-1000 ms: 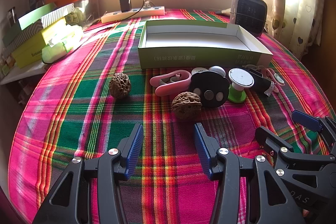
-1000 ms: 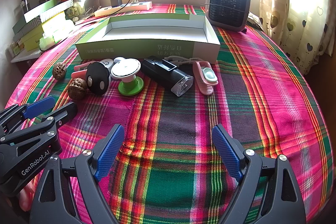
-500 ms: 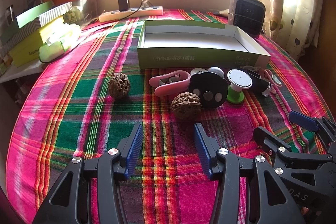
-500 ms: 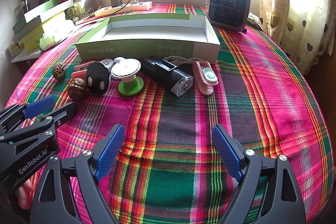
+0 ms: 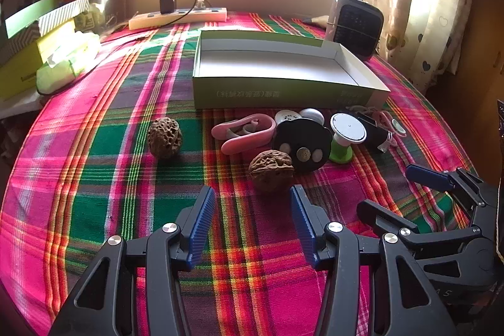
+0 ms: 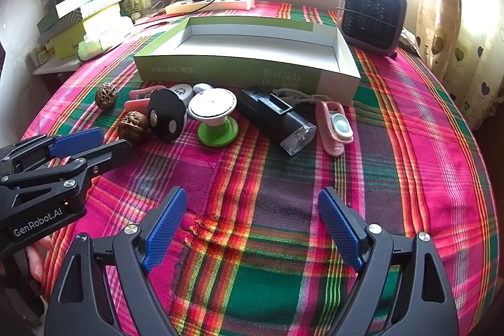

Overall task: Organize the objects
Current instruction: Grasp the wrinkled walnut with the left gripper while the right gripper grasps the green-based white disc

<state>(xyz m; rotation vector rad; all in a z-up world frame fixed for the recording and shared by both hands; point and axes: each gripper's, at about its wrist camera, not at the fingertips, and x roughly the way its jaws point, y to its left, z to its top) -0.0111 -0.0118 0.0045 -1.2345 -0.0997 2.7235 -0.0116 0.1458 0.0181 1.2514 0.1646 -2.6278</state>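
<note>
An empty green and white box (image 5: 277,68) (image 6: 252,52) lies on the plaid cloth. In front of it sit a walnut (image 5: 271,170) (image 6: 132,126), a second walnut (image 5: 164,137) (image 6: 106,95), a pink clip (image 5: 242,134), a black disc (image 5: 302,144) (image 6: 165,115), a white and green spool (image 5: 345,137) (image 6: 215,115), a black device (image 6: 274,117) and a pink tag (image 6: 335,128). My left gripper (image 5: 252,219) is open and empty just short of the nearer walnut. My right gripper (image 6: 252,229) is open and empty over the cloth.
A small heater (image 6: 371,13) stands at the back right. A power strip with a charger (image 5: 176,14) lies at the back. Stacked boxes (image 5: 37,33) and tissues (image 5: 66,62) sit at the left edge. A curtain (image 6: 456,21) hangs at the right.
My left gripper has crept slightly forward toward the nearer walnut. The right gripper has hardly moved.
</note>
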